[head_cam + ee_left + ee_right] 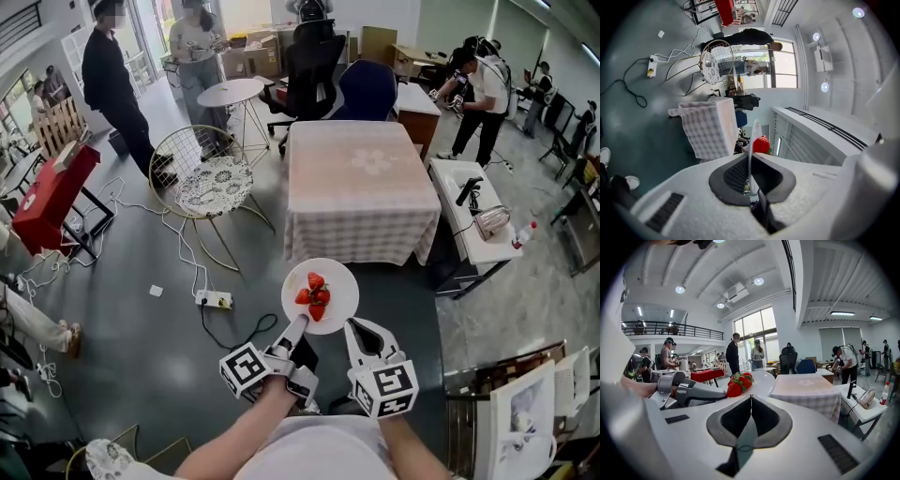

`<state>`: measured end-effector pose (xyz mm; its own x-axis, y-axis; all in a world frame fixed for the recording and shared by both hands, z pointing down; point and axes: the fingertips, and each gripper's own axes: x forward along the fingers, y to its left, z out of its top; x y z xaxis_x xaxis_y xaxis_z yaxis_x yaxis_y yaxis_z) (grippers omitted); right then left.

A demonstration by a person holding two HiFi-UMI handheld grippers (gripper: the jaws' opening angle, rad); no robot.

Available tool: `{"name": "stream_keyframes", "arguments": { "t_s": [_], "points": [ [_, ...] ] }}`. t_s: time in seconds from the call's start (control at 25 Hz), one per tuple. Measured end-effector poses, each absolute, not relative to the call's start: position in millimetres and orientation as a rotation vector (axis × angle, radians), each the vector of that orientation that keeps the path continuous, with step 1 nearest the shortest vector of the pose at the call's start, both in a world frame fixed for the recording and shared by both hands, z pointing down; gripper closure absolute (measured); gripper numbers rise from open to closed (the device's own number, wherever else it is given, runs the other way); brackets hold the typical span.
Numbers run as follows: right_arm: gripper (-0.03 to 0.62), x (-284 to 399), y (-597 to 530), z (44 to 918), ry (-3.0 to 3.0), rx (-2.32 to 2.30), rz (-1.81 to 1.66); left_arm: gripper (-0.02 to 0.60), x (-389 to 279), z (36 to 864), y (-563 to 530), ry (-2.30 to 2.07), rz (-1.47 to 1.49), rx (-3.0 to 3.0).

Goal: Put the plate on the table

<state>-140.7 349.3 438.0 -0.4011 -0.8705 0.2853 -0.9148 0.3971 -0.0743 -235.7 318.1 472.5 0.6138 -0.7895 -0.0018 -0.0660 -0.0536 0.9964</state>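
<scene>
A white plate (336, 279) carrying strawberries (314, 294) hangs over the grey floor, just short of the table with the checked cloth (361, 187). My left gripper (296, 323) is shut on the plate's near rim; in the left gripper view the plate (753, 136) runs edge-on between the jaws (750, 158), a strawberry (761, 144) behind it. My right gripper (354, 326) sits at the plate's near right edge, jaws shut together on nothing. In the right gripper view the plate (762, 379) and strawberries (739, 383) lie just beyond the shut tips (750, 398), the table (804, 385) farther off.
A gold wire chair (211, 183) stands left of the table, with a power strip (214, 300) and cables on the floor. A white bench with a toaster (490, 223) is on the right. Office chairs (314, 66) and several people stand beyond. A red table (52, 192) is far left.
</scene>
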Motion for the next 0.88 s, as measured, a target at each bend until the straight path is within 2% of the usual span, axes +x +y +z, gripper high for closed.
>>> {"name": "stream_keyframes", "arguments": {
  "t_s": [0.48, 0.88],
  "points": [
    [0.589, -130.0, 288.9, 449.0, -2.503, 1.558, 0.352, 0.569, -228.1, 483.5, 262.1, -0.809, -0.675, 1.517],
    [0.589, -79.8, 206.9, 449.1, -2.526, 1.523, 0.373, 0.569, -178.3, 481.5, 182.9, -0.829, -0.683, 1.503]
  ]
}}
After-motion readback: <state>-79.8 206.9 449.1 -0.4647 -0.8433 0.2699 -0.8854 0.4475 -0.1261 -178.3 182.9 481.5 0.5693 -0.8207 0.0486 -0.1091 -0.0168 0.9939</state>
